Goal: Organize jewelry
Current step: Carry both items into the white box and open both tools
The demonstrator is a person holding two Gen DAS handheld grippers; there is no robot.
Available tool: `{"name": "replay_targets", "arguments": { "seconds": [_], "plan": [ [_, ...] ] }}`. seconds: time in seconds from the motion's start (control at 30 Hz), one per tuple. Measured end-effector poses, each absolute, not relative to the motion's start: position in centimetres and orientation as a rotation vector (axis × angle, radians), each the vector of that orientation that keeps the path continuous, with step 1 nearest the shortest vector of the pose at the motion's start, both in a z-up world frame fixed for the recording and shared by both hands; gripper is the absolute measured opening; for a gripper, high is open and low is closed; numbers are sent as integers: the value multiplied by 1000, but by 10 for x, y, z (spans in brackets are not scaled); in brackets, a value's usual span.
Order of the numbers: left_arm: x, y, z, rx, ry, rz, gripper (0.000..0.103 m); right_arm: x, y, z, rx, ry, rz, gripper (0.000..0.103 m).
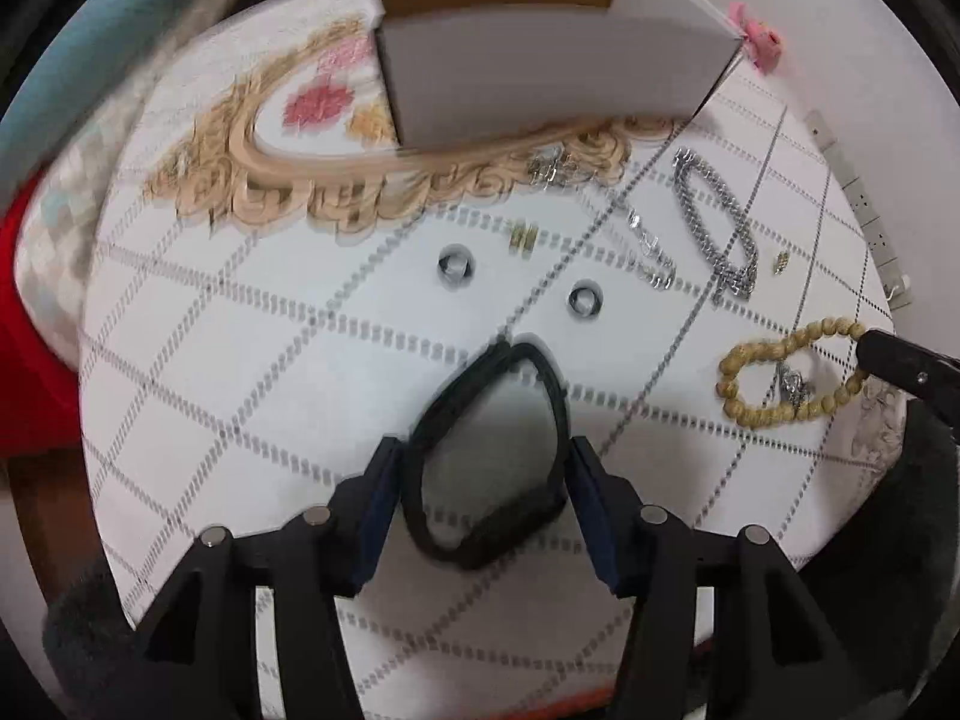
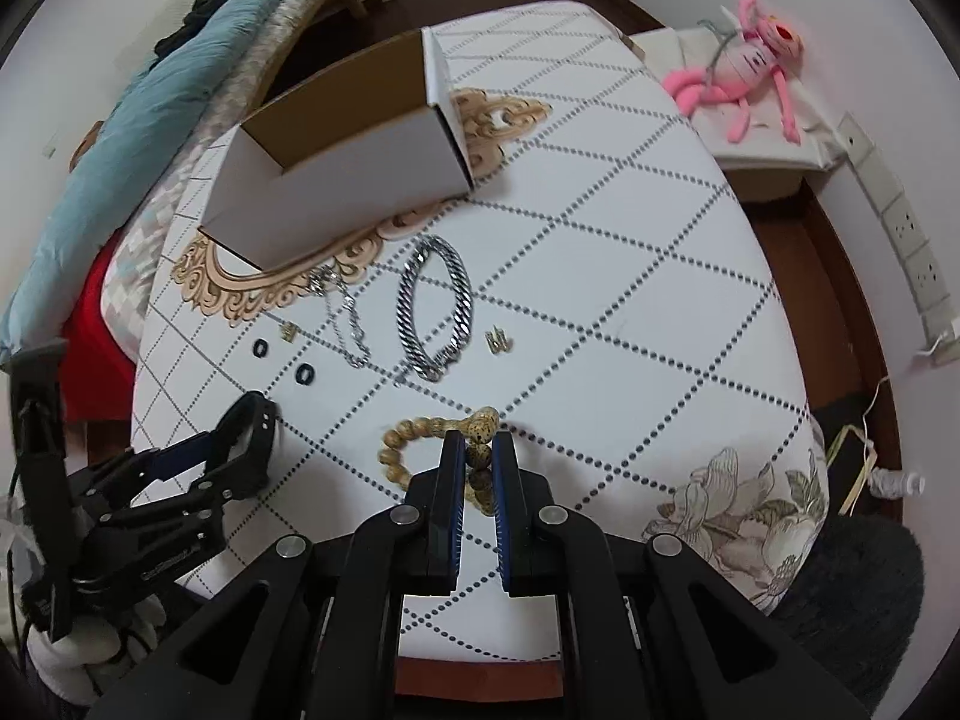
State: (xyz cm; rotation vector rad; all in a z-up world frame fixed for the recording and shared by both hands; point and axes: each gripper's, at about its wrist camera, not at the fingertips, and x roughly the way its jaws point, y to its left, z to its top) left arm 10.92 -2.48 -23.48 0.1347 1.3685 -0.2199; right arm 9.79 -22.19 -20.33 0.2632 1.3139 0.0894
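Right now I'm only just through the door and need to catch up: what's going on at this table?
A person is sorting jewelry with two handheld grippers. The right gripper is shut on a wooden bead bracelet. The left gripper is around a black band, jaws partly apart. A silver chain bracelet, a thinner chain, two black rings and small gold pieces lie loose near the open cardboard box.

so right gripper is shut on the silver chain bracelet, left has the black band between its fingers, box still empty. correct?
Not the silver chain bracelet: the right wrist view shows the right gripper shut on the wooden bead bracelet. The left gripper does have the black band between its fingers, and no jewelry shows in the box.
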Motion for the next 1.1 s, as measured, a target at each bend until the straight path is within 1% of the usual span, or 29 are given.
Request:
{"name": "replay_targets", "arguments": {
  "seconds": [0.1, 0.23, 0.37, 0.43, 0.63, 0.8, 0.9, 1.0, 1.1],
  "plan": [
    [114, -26, -235, 126, 1347, -230, 51, 98, -224, -208, 262, 1322, 81, 9],
    [118, -24, -232, 83, 1324, -215, 46, 97, -227, -210, 267, 1325, 86, 9],
    [115, -19, -226, 47, 1310, -199, 45, 100, -223, -204, 283, 1315, 124, 9],
    [113, -17, -218, 14, 1297, -199, 45, 104, -218, -195, 294, 1308, 159, 9],
    [113, -6, -167, -68, 1213, -219, 45, 122, -199, -150, 273, 1236, 256, 9],
    [146, -3, -120, -118, 1134, -238, 45, 151, -189, -102, 249, 1150, 316, 9],
    [176, -8, -108, -129, 1117, -230, 45, 177, -185, -78, 237, 1104, 334, 9],
    [210, -6, -111, -148, 1132, -219, 45, 210, -179, -67, 215, 1081, 325, 9],
    [240, -3, -124, -179, 1175, -212, 45, 243, -177, -72, 216, 1099, 317, 9]
  ]
}}
